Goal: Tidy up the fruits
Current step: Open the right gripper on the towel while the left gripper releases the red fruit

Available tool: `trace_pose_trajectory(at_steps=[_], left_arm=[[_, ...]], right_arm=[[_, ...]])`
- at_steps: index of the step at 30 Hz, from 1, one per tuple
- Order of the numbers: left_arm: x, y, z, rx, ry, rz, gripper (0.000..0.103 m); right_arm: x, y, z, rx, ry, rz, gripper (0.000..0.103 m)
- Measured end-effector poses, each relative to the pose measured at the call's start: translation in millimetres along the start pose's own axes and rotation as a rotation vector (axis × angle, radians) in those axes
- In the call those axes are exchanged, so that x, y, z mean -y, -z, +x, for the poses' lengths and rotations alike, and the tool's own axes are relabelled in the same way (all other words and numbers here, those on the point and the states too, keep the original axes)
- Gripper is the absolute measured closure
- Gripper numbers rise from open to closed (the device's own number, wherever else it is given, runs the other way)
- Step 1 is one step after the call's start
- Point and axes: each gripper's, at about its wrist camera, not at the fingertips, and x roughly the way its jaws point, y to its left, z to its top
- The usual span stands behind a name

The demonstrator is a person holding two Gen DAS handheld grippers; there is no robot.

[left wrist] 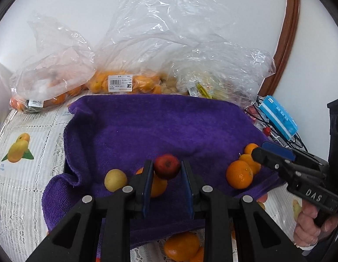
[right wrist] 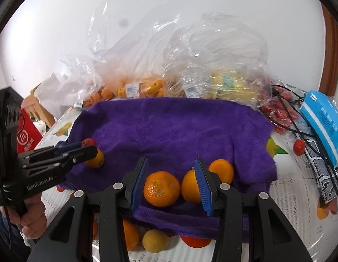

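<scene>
A purple towel (left wrist: 169, 122) (right wrist: 169, 126) covers the table's middle. My left gripper (left wrist: 165, 163) (right wrist: 90, 147) is shut on a small red fruit (left wrist: 167, 168) (right wrist: 88, 142), held just above an orange (left wrist: 159, 187) (right wrist: 95, 159). A yellow-green fruit (left wrist: 115, 180) lies left of it. My right gripper (right wrist: 171, 160) (left wrist: 259, 151) stands open over the towel's front right. One orange (right wrist: 162, 188) (left wrist: 239, 174) shows between its blue pads (right wrist: 138, 183), untouched. A second orange (right wrist: 189, 188) sits partly behind the right finger, and a third orange (right wrist: 221, 170) is outside it.
Clear plastic bags of fruit (left wrist: 116, 83) (right wrist: 138, 87) line the back wall. A blue box (right wrist: 324, 122), black cables and small red fruits (right wrist: 278, 111) crowd the right side. More fruit (right wrist: 155, 243) (left wrist: 182, 246) lies at the towel's front edge on the printed tablecloth (left wrist: 22, 174).
</scene>
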Motion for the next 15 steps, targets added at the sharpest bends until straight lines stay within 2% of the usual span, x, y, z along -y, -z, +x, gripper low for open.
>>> trace_pose_trajectory(at_steps=[15], left_arm=[[-4.4,0.2,-4.5,0.004,-0.020,-0.021,0.069]], right_arm=[[6.0,0.4,-6.0,0.018,0.040,0.002,0.059]])
